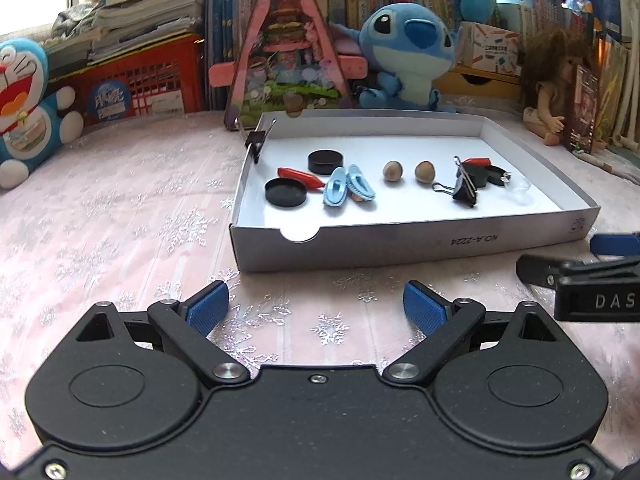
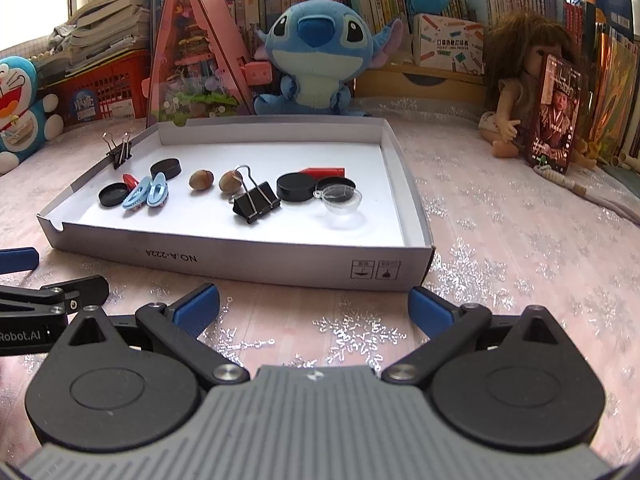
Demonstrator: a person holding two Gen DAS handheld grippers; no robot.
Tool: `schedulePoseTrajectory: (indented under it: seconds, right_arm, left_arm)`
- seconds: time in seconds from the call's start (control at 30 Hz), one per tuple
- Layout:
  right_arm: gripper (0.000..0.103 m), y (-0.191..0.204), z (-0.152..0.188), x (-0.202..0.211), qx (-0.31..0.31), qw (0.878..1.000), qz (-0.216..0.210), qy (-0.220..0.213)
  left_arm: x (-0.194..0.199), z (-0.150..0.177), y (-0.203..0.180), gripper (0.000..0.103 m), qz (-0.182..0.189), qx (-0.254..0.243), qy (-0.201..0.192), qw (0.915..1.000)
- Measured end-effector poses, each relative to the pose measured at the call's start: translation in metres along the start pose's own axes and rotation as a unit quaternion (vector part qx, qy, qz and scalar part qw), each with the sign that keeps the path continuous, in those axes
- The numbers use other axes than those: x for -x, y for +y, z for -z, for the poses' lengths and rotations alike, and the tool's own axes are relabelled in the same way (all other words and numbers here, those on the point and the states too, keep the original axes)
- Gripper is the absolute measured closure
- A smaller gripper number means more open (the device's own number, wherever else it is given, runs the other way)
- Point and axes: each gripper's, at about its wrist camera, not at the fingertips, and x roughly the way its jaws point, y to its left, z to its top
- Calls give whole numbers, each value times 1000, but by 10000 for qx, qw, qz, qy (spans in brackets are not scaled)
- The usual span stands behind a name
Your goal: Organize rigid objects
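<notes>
Right wrist view: the right gripper (image 2: 314,310) hangs with jaws spread wide and empty above the snowflake tablecloth (image 2: 500,240). At twelve o'clock sits the shallow grey box (image 2: 248,258), its near wall printed upside down "NO.A-222A". Inside lie a large binder clip (image 2: 256,200), two nuts (image 2: 201,180), black lids (image 2: 296,187), light-blue clips (image 2: 146,194) and a clear dome (image 2: 342,200). At nine o'clock the left gripper (image 1: 316,306), likewise wide and empty, shows "Robot.AI".
</notes>
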Motion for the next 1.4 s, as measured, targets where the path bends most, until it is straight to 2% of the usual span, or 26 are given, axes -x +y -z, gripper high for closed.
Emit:
schedulePoseTrajectory:
  seconds: [0.37, 1.4]
  right_arm:
    - [0, 0, 1, -1, 0, 10000, 0, 73]
    - [0, -1, 1, -2, -21, 10000, -24, 76]
  left_arm:
    - [-9, -3, 2, 0, -101, 72, 111, 9999]
    - [-8, -2, 3, 0, -178, 159, 98, 9997]
